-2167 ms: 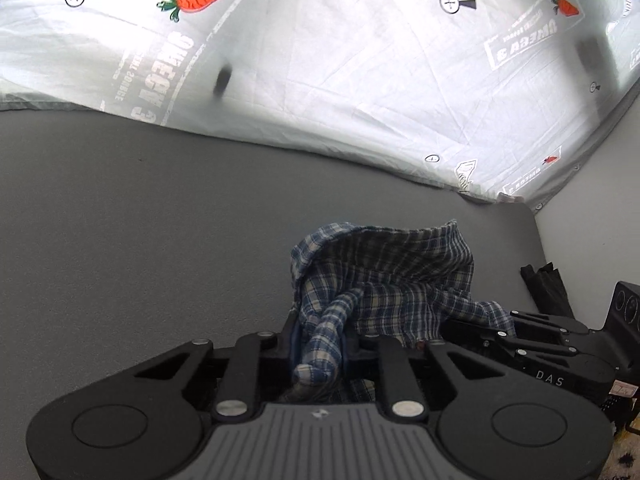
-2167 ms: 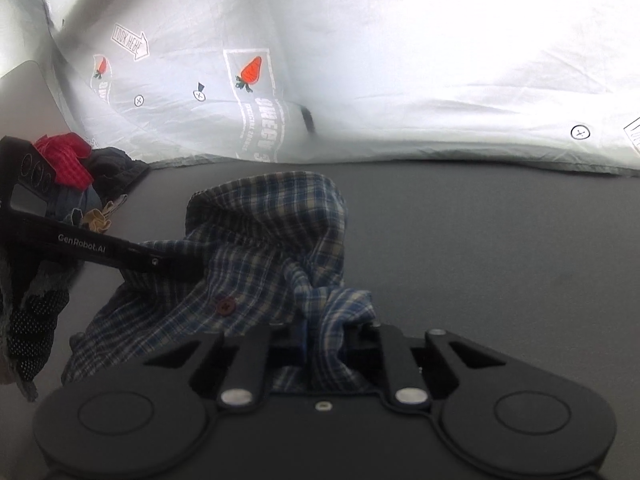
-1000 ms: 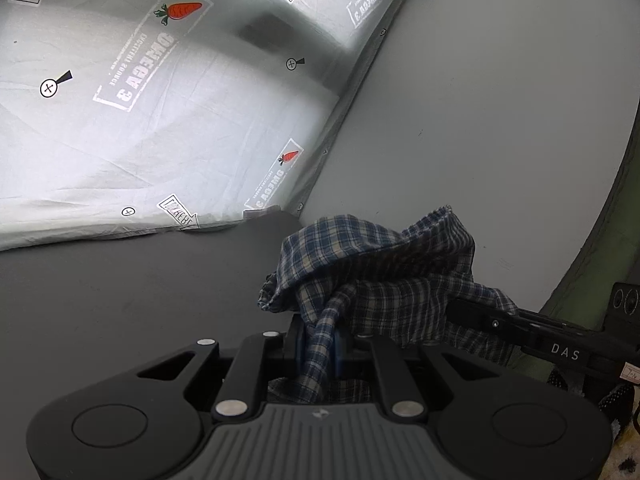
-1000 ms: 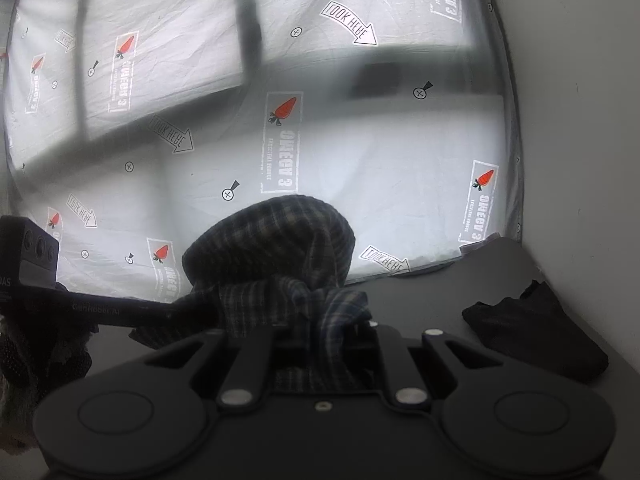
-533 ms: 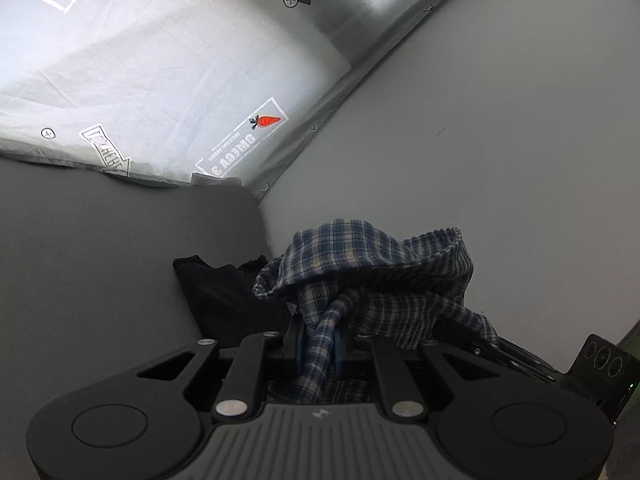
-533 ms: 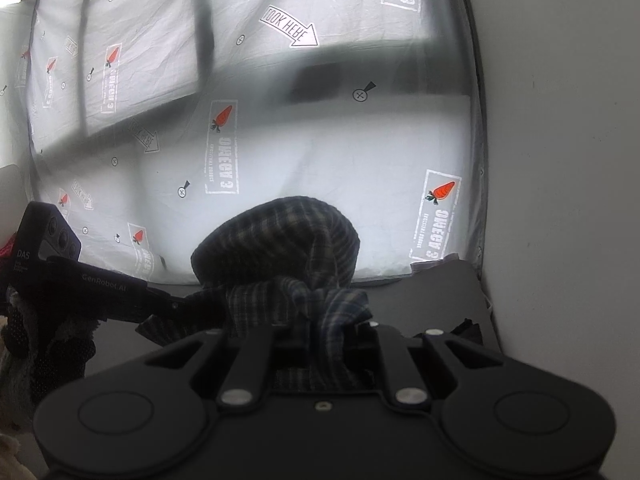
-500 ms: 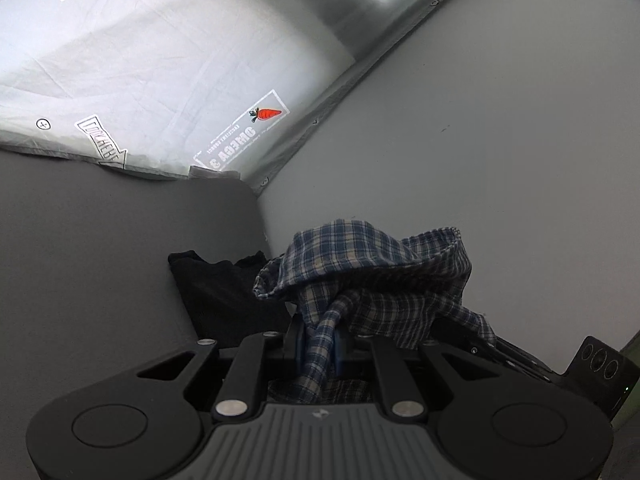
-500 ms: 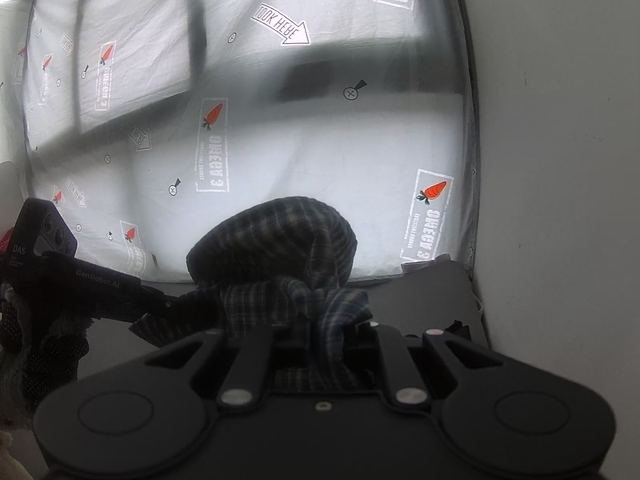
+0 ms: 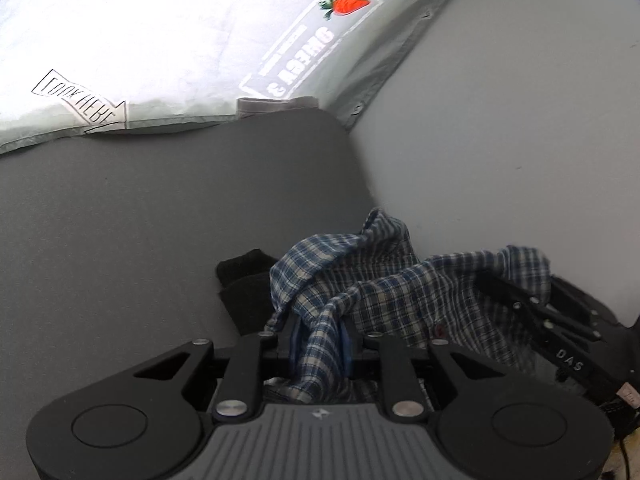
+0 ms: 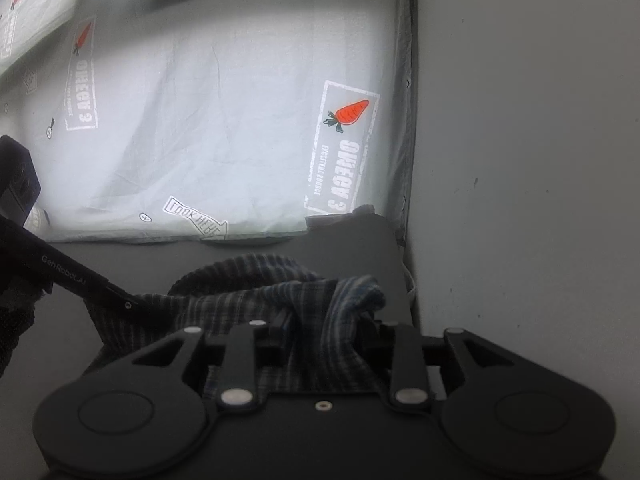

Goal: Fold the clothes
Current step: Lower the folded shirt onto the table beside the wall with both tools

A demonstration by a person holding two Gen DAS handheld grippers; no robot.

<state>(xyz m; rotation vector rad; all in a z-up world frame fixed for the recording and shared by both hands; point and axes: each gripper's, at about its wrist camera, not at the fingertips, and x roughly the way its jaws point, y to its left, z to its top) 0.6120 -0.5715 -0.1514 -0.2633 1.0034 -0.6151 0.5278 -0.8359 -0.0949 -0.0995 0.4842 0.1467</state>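
Now the plaid shirt (image 9: 384, 280) sits bunched at the far right corner of the grey table (image 9: 140, 220), partly over a black garment (image 9: 248, 288) and close to the white wall (image 9: 520, 120). A fold of it runs between the fingers of the left gripper (image 9: 320, 340), whose jaws are opening; the cloth looks loose between them. Beside it, the right gripper (image 10: 326, 334) has its jaws opening too, spread wider, with another fold of the shirt draped between them. Behind the table hangs a white sheet (image 10: 220, 120) printed with carrots.
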